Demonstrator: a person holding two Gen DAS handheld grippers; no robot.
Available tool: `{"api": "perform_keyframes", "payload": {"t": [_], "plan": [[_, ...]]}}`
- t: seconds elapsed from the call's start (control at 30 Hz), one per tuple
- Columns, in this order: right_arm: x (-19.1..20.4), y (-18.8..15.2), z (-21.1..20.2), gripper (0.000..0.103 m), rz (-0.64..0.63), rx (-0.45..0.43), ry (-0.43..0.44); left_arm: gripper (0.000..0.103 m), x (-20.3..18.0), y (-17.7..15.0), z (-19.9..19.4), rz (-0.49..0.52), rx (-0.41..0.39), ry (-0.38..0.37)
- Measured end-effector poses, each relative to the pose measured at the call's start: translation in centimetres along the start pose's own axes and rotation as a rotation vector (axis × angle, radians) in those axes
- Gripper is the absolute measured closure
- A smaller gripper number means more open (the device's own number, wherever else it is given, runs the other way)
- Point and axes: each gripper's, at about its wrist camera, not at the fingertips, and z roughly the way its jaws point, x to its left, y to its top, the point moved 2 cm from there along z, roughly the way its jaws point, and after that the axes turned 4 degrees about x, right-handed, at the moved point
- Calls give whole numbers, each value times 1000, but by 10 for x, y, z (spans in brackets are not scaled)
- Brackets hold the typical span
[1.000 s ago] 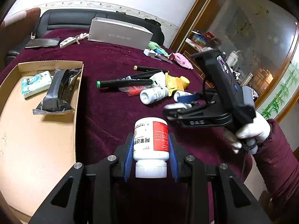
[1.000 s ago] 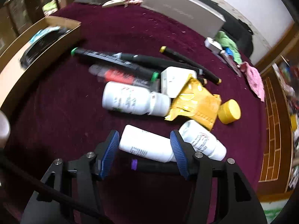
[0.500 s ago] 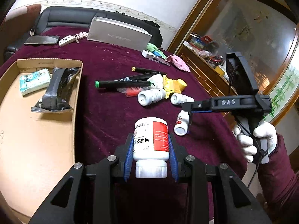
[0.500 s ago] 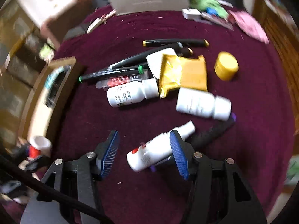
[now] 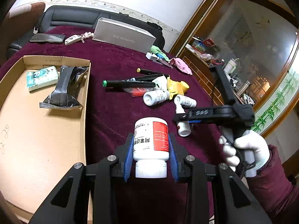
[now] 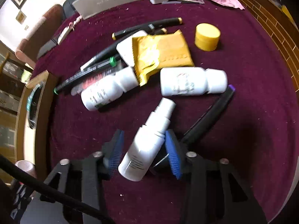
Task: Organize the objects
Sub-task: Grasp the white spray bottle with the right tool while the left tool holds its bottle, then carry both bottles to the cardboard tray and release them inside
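My left gripper [image 5: 151, 157] is shut on a white pill bottle with a red label [image 5: 151, 141], held above the maroon tablecloth [image 5: 112, 115]. A white spray bottle [image 6: 147, 141] lies tilted on the cloth between the blue pads of my right gripper [image 6: 144, 152]. The jaws are closing on it: the right pad touches its shoulder, and a thin gap shows at the left pad. In the left wrist view the right gripper [image 5: 182, 120] points down over that spray bottle [image 5: 183, 129], held by a white-gloved hand [image 5: 248, 149].
A cardboard tray [image 5: 83, 112] on the left holds a tissue pack [image 5: 42, 78] and a black packet [image 5: 64, 89]. Two white bottles [image 6: 192, 81], markers [image 6: 89, 72], a yellow packet [image 6: 162, 52], a yellow cap [image 6: 207, 36] and a black pen [image 6: 209, 119] lie nearby. A grey box [image 5: 123, 35] stands at the back.
The right gripper has rolled and shifted over the spray bottle, and its jaws have narrowed around it. The left gripper keeps still with the pill bottle.
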Motion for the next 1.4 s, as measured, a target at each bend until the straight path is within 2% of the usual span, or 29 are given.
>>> {"api": "perform_keyframes", "payload": {"t": [0.1, 0.23, 0.37, 0.5, 0.67, 0.77, 0.83, 0.97, 1.1, 1.23, 1.4], "plan": [[11, -6, -1, 76, -56, -63, -90, 74, 3, -1, -6, 3, -14, 13], [8, -17, -6, 76, -46, -80, -49, 74, 11, -2, -17, 1, -39, 47], [15, -25, -29, 76, -34, -111, 99, 74, 21, -1, -38, -24, -70, 46], [46, -27, -70, 75, -83, -131, 325, 74, 35, 10, -79, -54, -132, 62], [130, 0, -105, 75, -186, -119, 573, 74, 51, 41, -135, -36, -229, 149], [176, 18, -112, 75, -218, -98, 664, 73, 64, 68, -150, -25, -248, 211], [205, 33, -107, 75, -222, -78, 711, 73, 80, 86, -145, -20, -234, 271], [248, 54, -50, 75, -172, 15, 718, 74, 125, 101, -104, -50, -147, 360], [255, 61, 19, 75, -96, 99, 678, 74, 181, 99, -57, -126, -46, 416], [260, 57, 57, 75, -73, 148, 655, 74, 213, 91, -29, -168, 7, 430], [268, 55, 73, 75, -96, 152, 616, 74, 226, 94, -5, -161, 40, 472]]}}
